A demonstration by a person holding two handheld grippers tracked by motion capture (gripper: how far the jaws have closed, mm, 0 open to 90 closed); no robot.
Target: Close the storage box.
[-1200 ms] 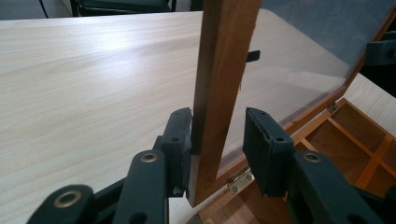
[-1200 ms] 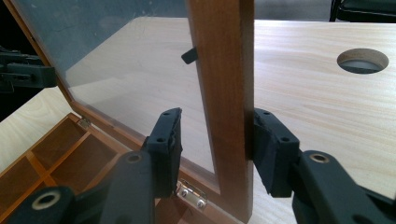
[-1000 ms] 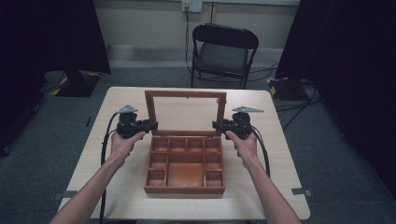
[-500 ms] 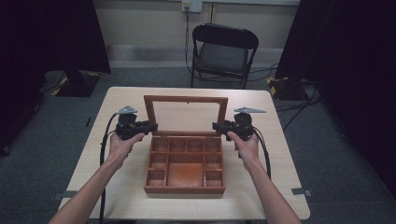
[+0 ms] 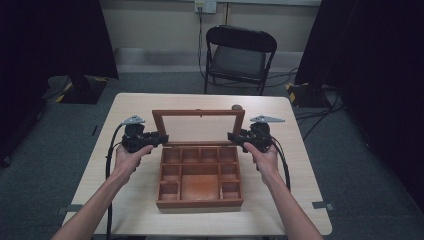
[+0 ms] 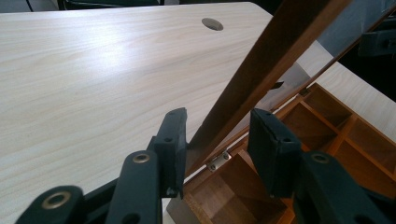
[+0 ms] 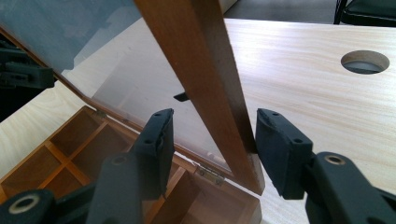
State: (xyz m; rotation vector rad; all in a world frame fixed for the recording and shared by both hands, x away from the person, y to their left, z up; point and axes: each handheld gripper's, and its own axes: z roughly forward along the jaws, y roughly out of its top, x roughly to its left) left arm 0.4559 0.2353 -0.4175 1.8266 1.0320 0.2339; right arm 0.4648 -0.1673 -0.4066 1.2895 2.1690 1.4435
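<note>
A: Hardly anything's shifted vs a sec ago. Lid (image 5: 198, 127) is standing about upright on the box (image 5: 200, 175), both hands parked at its sides same as before.

B: Left tongs (image 6: 215, 140)?

A: Jaws have just been opening a bit. Lid's side rail sits between them, one pad right against the wood, the other pad clear of it w/ a gap. So loose, not clamping.

B: Right tongs (image 7: 212, 140)?

A: Same deal. Straddling the lid's other rail just above the hinge (image 7: 208, 173); rail runs close by one pad, gap on the glass side. Not pinching.

B: Box itself?

A: Flat on the worktop (image 5: 280, 165), directly between the two tongs, compartments open to view below the jaws. Cable hole (image 7: 364, 61) in the worktop lies beyond the right tongs.
</note>
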